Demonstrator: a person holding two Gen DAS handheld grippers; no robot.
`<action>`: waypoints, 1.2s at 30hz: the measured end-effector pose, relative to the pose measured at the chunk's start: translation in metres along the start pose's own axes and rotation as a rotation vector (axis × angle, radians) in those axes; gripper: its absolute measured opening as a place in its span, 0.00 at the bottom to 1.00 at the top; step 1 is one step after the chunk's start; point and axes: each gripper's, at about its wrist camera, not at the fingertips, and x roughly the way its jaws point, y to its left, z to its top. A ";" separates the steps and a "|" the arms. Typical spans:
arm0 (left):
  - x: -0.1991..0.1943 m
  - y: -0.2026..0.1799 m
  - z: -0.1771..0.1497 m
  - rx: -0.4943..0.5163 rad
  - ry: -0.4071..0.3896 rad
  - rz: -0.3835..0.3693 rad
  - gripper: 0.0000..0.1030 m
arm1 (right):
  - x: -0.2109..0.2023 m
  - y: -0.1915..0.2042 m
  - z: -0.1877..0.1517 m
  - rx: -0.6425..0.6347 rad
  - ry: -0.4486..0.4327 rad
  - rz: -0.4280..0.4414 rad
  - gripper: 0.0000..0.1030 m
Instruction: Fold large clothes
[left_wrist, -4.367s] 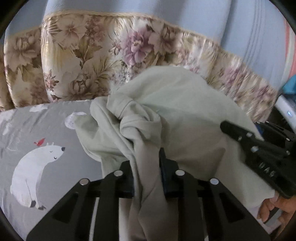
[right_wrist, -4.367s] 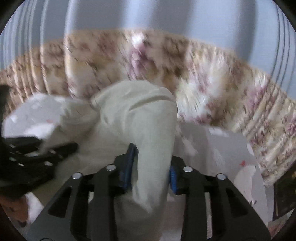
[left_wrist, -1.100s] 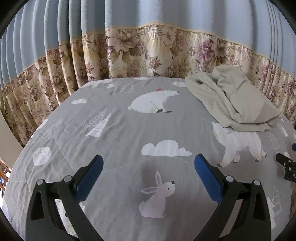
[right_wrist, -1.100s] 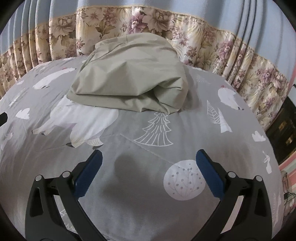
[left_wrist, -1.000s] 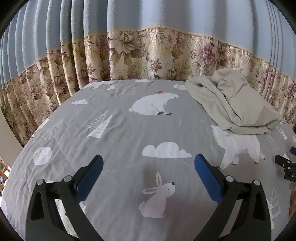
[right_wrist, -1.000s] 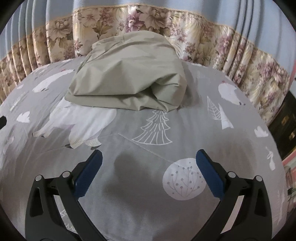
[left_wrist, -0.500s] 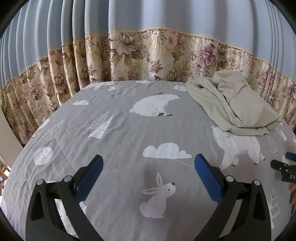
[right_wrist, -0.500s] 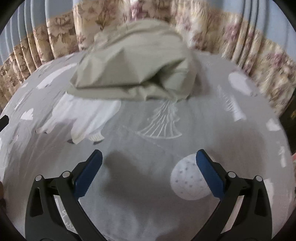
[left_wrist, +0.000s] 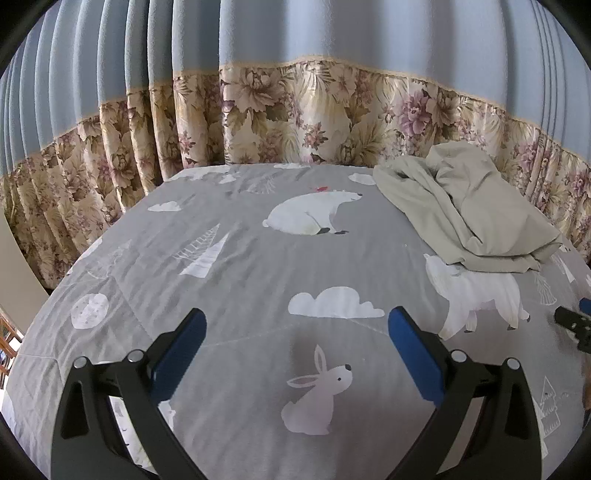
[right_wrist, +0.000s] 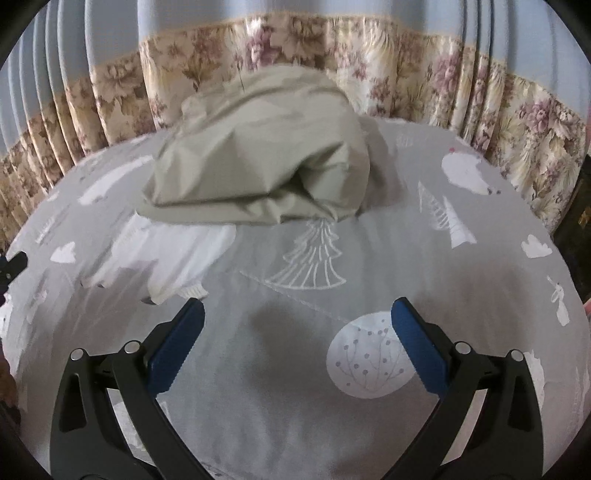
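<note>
1. My left tongs (left_wrist: 295, 332) are released, the blue pads (left_wrist: 179, 350) spread wide with nothing between them, hovering over the grey bedsheet (left_wrist: 240, 266).
2. My right tongs (right_wrist: 295, 325) are likewise released and empty above the same sheet (right_wrist: 443, 266).
3. The beige garment (left_wrist: 469, 210) lies in a crumpled heap ahead and to the right of my left tongs, well apart from them; from my right tongs it sits straight ahead, slightly left (right_wrist: 266, 162), also clear of the fingers.
4. The sheet is printed with white figures: a polar bear (left_wrist: 310, 216) ahead of my left tongs, a cloud (left_wrist: 332, 304) and a rabbit (left_wrist: 317, 398) between its fingers, a pine tree (right_wrist: 314, 258) ahead of my right tongs.
5. Behind the bed hangs a pleated curtain (left_wrist: 295, 37), blue above with a floral band (left_wrist: 295, 122) below, touching the far edge of the sheet.
6. The tip of my right tongs shows at the right edge of the left view.
</note>
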 end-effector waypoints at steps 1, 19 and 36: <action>-0.001 0.001 0.000 -0.002 -0.005 0.003 0.96 | -0.006 0.000 0.000 -0.004 -0.033 -0.006 0.97; -0.007 0.002 0.000 -0.015 -0.034 0.010 0.96 | -0.030 0.013 -0.003 -0.052 -0.164 -0.064 0.97; -0.008 -0.001 0.001 -0.016 -0.039 0.004 0.96 | -0.029 0.012 -0.004 -0.047 -0.165 -0.062 0.97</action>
